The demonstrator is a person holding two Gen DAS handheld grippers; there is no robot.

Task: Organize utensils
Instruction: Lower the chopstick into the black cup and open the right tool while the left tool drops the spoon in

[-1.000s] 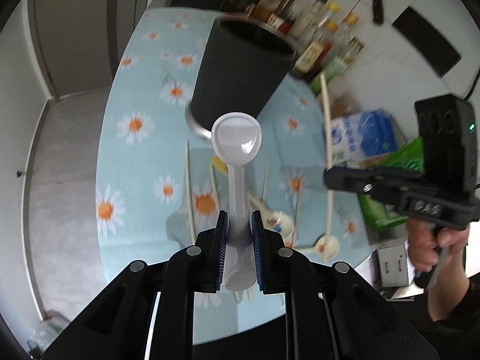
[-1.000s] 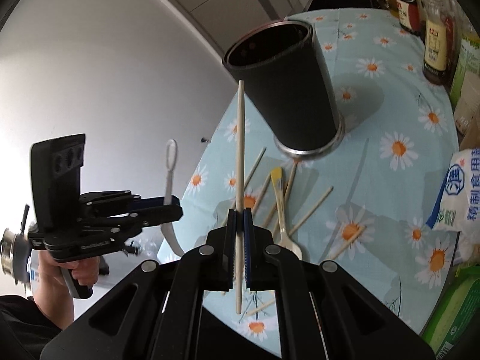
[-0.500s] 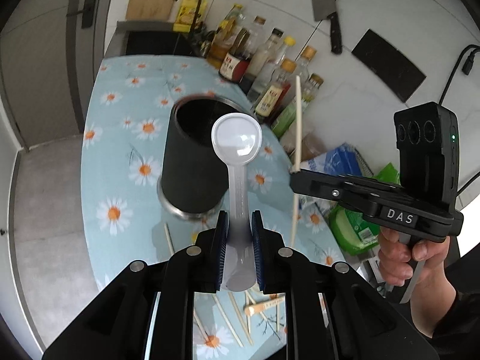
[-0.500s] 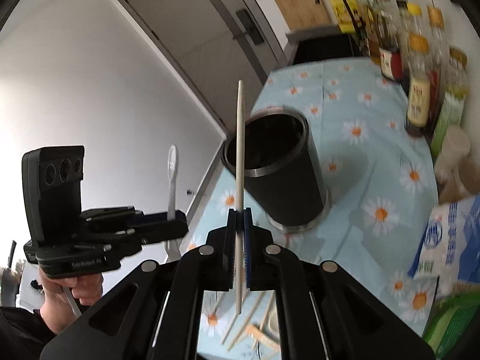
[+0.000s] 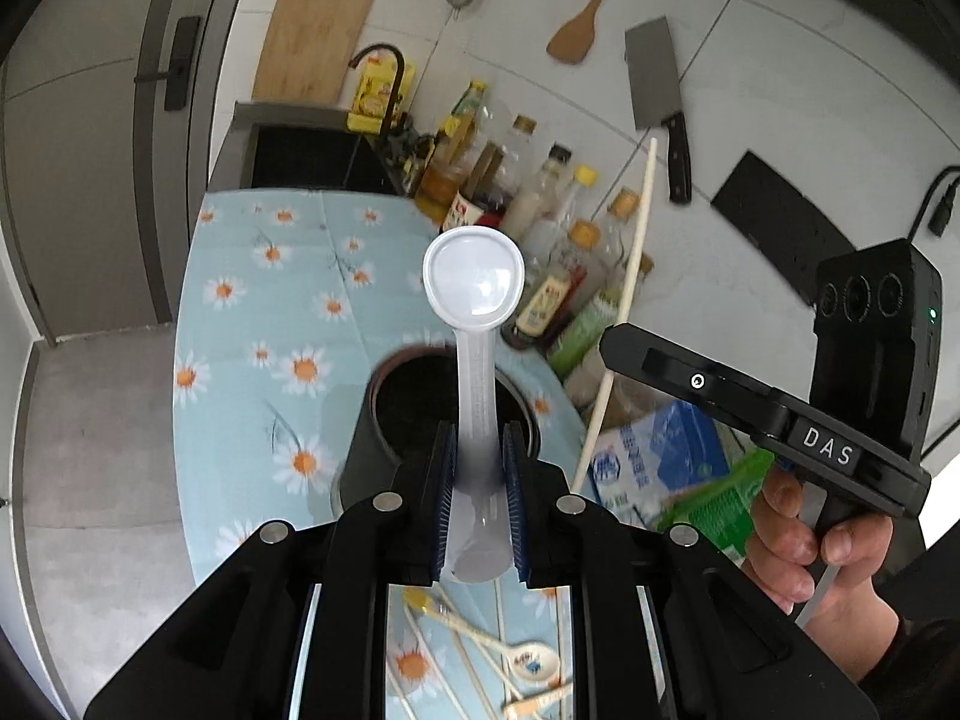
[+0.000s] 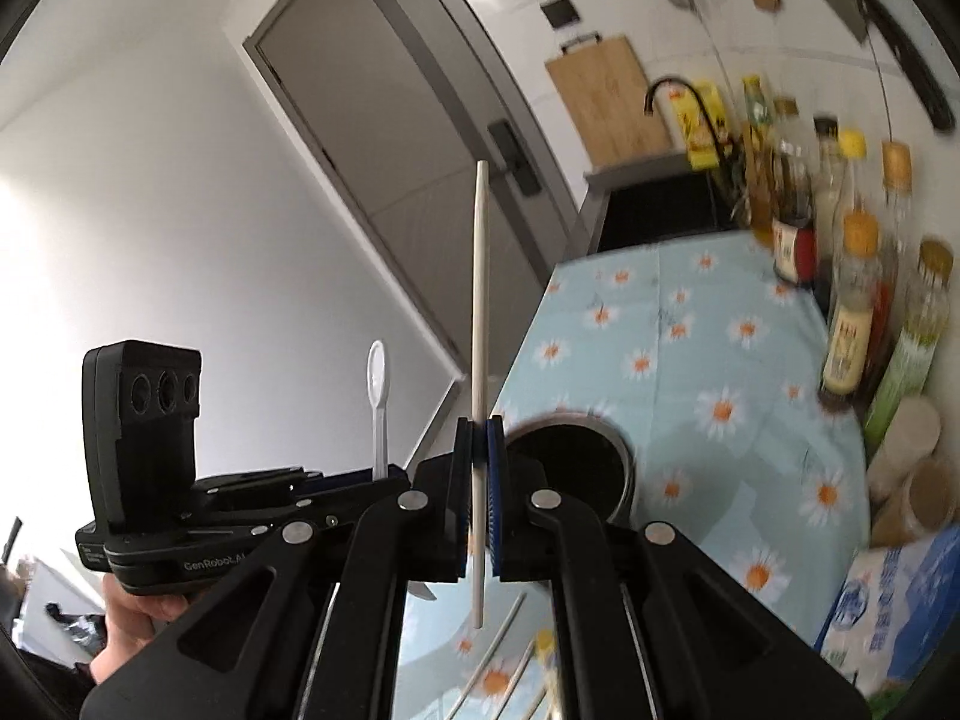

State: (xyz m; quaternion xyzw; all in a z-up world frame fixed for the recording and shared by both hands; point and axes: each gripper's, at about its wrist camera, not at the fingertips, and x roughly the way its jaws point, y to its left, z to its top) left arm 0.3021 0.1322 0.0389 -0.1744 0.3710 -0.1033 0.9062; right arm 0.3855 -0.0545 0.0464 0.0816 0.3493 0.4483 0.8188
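A white-tiled kitchen wall hung with a wooden spatula and a steel cleaver backs a desk draped in a pale blue cloth printed with daisies, with a row of glass sauce bottles along its far edge. On the cloth stands a dark, matte cylindrical holder with a metal rim, its mouth open upward. The left gripper has its ribbed blue fingers closed on the flat handle of a translucent white plastic spoon, whose round bowl stands upright above the holder's mouth. The right gripper has its fingers nearly shut, pinching a single pale, slender chopstick held upright just beside the holder's rim. Near the desk's front edge lie loose wooden chopsticks and a small patterned ceramic spoon. A blue-and-white soft packet sits to the right of the holder.
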